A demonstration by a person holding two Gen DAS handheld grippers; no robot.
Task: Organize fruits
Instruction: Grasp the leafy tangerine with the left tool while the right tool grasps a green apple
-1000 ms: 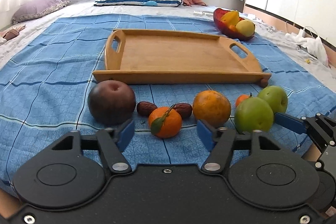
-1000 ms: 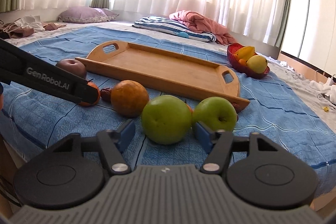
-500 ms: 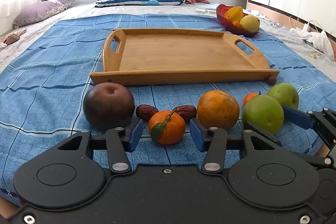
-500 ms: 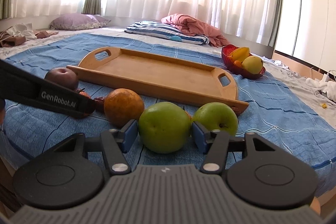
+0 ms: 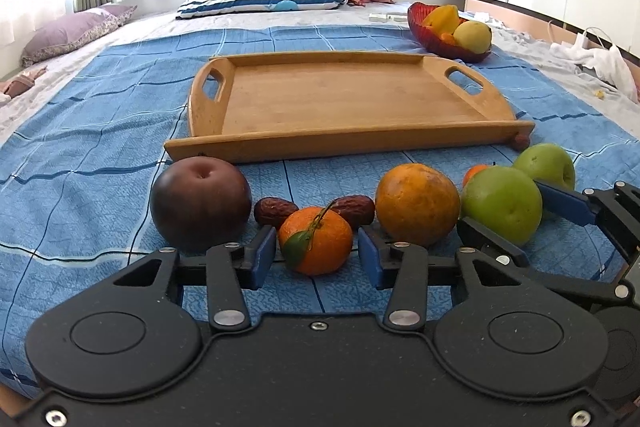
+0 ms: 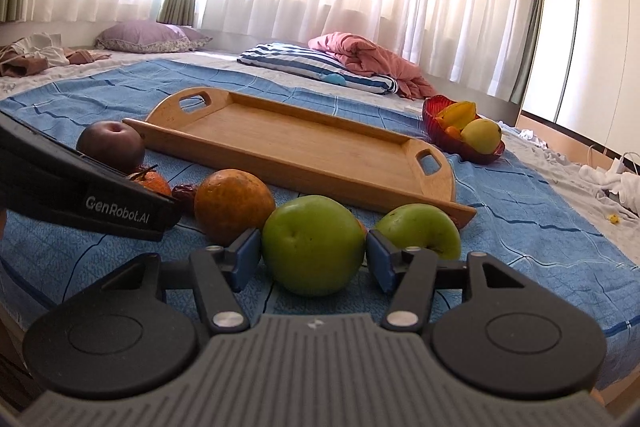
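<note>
While both my grippers stand around fruit, nothing is lifted yet.

My left gripper (image 5: 317, 259) is closing around the small mandarin (image 5: 316, 241), pads not yet pressing; it looks light with soft skin, so I take its widest middle gently. My right gripper (image 6: 312, 259) is opening slightly, loose around the green apple (image 6: 313, 245), firm, smooth, heavier. Both fruits lie on the blue cover (image 5: 100, 187) before the wooden tray (image 5: 344, 147).
</note>
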